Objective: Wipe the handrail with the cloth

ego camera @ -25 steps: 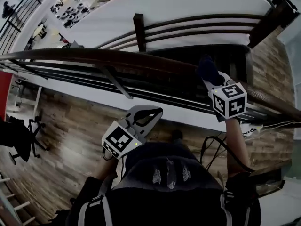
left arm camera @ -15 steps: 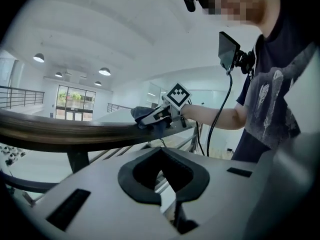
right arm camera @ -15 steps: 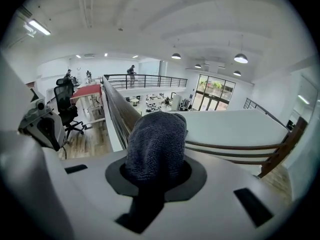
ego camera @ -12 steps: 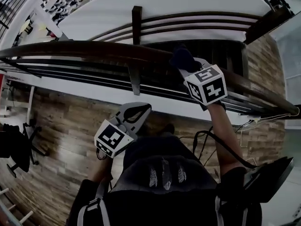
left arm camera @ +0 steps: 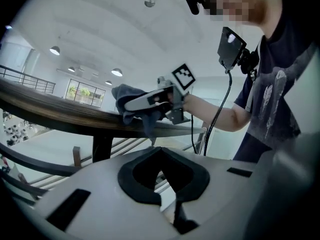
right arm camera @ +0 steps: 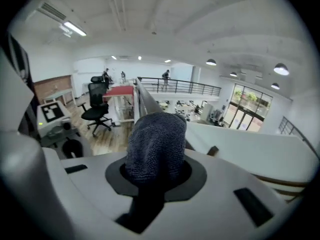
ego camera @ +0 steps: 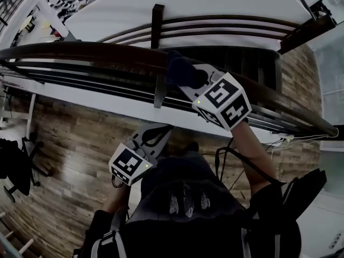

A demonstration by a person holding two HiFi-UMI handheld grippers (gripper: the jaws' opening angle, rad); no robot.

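Right gripper (right arm camera: 155, 178): fingers clamp cloth (right arm camera: 156, 144) on handrail (ego camera: 97, 52); we risk drag pulling it free. Left gripper (left arm camera: 162, 176): fingers closed, empty.

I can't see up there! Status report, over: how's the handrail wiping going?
Right gripper shut on cloth, cloth pressed on handrail. Left gripper shut, empty, off the rail. Nothing seen blocking the rail.

Left claw (ego camera: 157, 134), right claw (ego camera: 181, 73): grey shells, black pads, black-white marker cubes (ego camera: 223, 101). Dark printed short-sleeve tee (ego camera: 188, 198), black cable (ego camera: 236, 163) down arm.
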